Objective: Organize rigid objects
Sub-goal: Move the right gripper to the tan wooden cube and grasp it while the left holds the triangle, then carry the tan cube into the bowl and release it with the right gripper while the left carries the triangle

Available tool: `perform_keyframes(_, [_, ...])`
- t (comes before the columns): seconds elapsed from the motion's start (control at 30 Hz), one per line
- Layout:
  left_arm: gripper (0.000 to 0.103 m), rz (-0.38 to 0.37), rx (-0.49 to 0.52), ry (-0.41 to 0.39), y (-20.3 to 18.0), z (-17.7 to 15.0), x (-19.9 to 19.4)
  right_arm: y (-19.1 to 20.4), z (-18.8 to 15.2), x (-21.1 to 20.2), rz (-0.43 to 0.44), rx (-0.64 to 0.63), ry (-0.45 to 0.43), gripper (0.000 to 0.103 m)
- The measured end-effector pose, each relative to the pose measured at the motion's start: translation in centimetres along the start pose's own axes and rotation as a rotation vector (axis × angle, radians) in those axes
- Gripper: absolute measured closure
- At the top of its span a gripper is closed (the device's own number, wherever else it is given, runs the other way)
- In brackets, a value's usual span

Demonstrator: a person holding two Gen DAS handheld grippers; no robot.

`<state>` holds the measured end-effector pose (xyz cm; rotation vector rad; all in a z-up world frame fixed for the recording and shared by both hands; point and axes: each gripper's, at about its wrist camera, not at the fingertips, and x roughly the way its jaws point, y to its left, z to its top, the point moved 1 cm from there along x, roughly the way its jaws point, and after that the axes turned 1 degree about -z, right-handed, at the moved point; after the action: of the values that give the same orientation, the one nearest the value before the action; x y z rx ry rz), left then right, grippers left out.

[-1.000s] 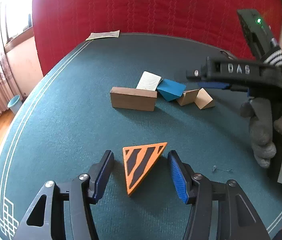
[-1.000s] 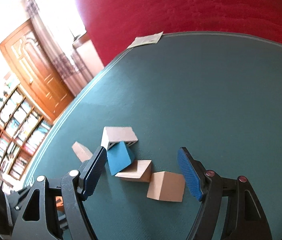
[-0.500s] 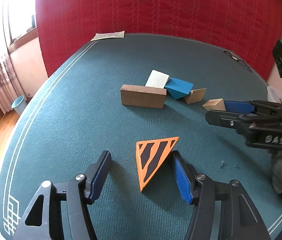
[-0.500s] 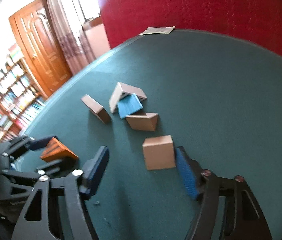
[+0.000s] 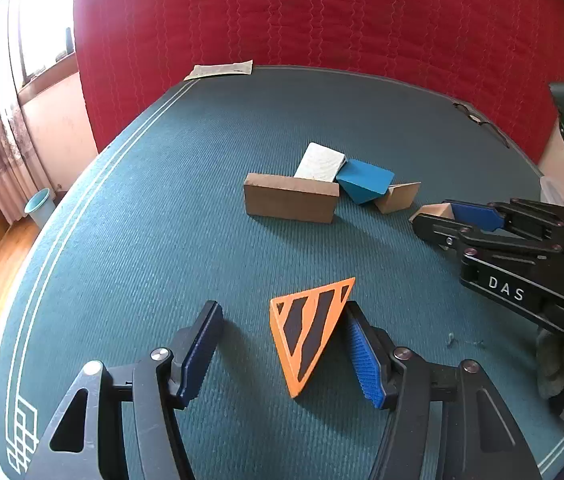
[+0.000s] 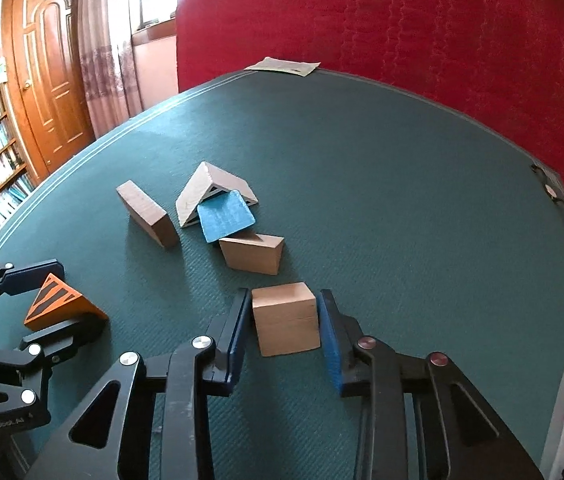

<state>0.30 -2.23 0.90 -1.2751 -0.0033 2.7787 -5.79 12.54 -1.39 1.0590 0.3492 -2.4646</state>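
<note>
Clamping a pale wooden cube (image 6: 285,318) between its two blue pads, the right gripper (image 6: 284,322) sits at the lower middle of the right wrist view, its jaws having just closed in from wide apart until both pads (image 6: 332,340) meet the cube's sides. The cube rests on the green table mat (image 6: 382,200).

Just above it in that frame lies a wooden wedge (image 6: 253,254), and leaning on the wedge's upper edge is a blue block (image 6: 225,216), tucked under a whitish triangular prism (image 6: 209,192). To the left of these, a brown rectangular block (image 6: 146,213) lies at a slant, close by but apart from the prism.

At the lower left of the same frame the left gripper (image 6: 51,300) brackets an orange triangle with black stripes (image 6: 59,302). In the left wrist view that gripper's jaws stand partly apart: the right pad (image 5: 364,360) is against the triangle's edge, while the left pad (image 5: 201,348) is clear of it, with bare mat between. The triangle stands on its edge at the lower middle.

A sheet of paper (image 5: 221,70) lies at the mat's far edge, upper left of centre, against a red quilted backdrop (image 5: 322,20).
</note>
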Motion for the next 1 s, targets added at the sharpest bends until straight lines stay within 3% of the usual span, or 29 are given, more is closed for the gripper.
perform_keyframes(0.07, [0.047, -0.003, 0.004, -0.003, 0.0, 0.0, 0.0, -0.1, -0.1, -0.2, -0.007, 0.017, -0.004, 0.069])
perform_keyframes(0.13, [0.065, -0.006, 0.013, -0.009, 0.0, -0.1, -0.1, -0.4, -0.1, -0.5, -0.002, 0.035, -0.016, 0.069])
perform_keyframes(0.2, [0.071, -0.016, 0.014, -0.013, 0.0, 0.1, 0.0, -0.6, -0.4, -1.1, -0.001, 0.049, -0.029, 0.069])
perform_keyframes(0.6, [0.072, -0.079, 0.063, -0.054, -1.7, 0.0, -1.4, -3.5, -3.2, -5.8, -0.013, 0.152, -0.087, 0.069])
perform_keyframes(1.0, [0.072, -0.127, 0.127, -0.077, -5.2, 0.7, -2.5, -8.4, -5.7, -10.5, -0.103, 0.259, -0.150, 0.069])
